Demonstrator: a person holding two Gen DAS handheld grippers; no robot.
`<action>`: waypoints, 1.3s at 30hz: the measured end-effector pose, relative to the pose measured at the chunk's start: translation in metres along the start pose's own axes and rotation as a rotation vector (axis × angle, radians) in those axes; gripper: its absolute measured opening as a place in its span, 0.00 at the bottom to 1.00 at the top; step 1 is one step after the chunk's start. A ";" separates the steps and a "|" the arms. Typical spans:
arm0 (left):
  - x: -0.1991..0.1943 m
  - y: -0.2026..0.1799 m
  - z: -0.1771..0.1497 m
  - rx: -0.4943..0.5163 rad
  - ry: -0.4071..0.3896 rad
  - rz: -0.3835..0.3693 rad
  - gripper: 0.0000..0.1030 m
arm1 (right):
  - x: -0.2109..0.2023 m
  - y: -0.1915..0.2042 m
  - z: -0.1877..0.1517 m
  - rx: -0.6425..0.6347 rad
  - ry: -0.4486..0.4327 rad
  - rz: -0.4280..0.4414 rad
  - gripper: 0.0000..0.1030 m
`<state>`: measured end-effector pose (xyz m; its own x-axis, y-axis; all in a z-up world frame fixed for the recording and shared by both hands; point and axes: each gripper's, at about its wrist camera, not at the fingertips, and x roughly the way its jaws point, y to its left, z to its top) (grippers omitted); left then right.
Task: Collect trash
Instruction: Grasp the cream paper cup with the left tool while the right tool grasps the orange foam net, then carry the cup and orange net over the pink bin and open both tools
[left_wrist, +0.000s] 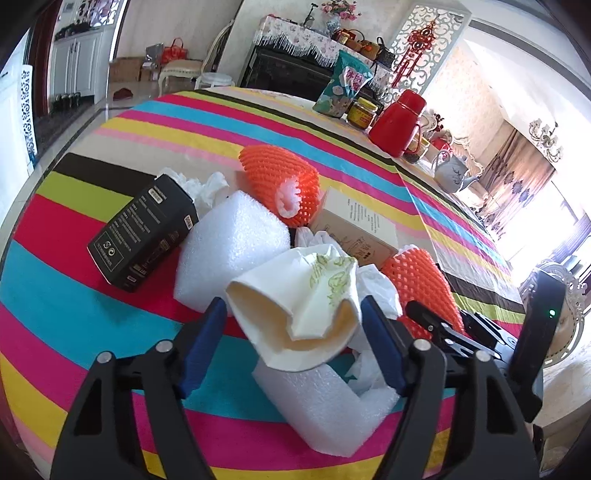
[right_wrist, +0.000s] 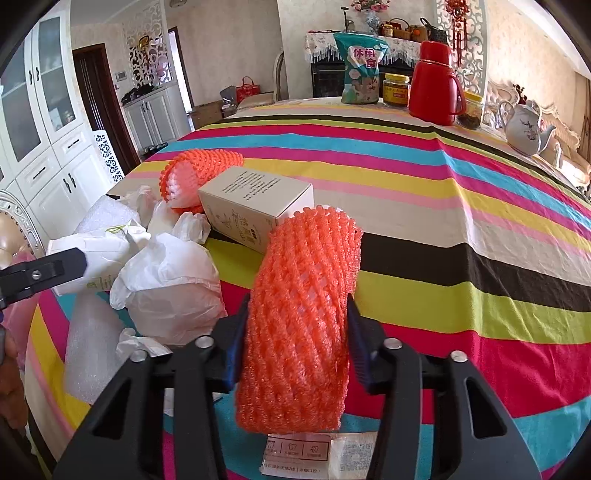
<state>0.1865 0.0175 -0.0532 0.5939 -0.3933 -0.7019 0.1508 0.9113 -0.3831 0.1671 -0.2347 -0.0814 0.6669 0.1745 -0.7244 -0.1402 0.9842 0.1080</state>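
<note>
Barely begun. Right gripper (right_wrist: 295, 332) fingers pinching an orange foam net (right_wrist: 299, 325) near the bench's (right_wrist: 461, 229) near edge; left gripper (left_wrist: 291, 332) fingers spread around a crumpled paper cup (left_wrist: 295, 299), contact unclear. Boxes, foam, tissue left heaped; no bin visible.

Left gripper (left_wrist: 293, 319) pitched down toward the table, blue pads (left_wrist: 201, 339) flanking a crumpled paper cup (left_wrist: 295, 299), contact on the left pad not clearly seen. Right gripper (right_wrist: 295, 332) likewise angled down, jaws pressed on both sides of an orange foam net sleeve (right_wrist: 301, 317). Tip of right gripper visible at right edge of left wrist view.
</note>
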 end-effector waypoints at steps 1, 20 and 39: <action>0.001 0.001 0.000 -0.005 0.003 -0.008 0.60 | -0.001 0.001 0.000 -0.003 -0.002 0.001 0.39; -0.022 -0.013 -0.002 0.045 -0.034 -0.015 0.34 | -0.029 0.004 0.009 -0.004 -0.086 0.004 0.33; -0.117 0.014 -0.002 0.010 -0.205 0.028 0.34 | -0.082 0.036 0.022 -0.051 -0.191 0.053 0.33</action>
<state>0.1171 0.0763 0.0223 0.7461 -0.3361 -0.5747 0.1394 0.9229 -0.3589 0.1232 -0.2129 -0.0028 0.7839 0.2330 -0.5755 -0.2124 0.9716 0.1040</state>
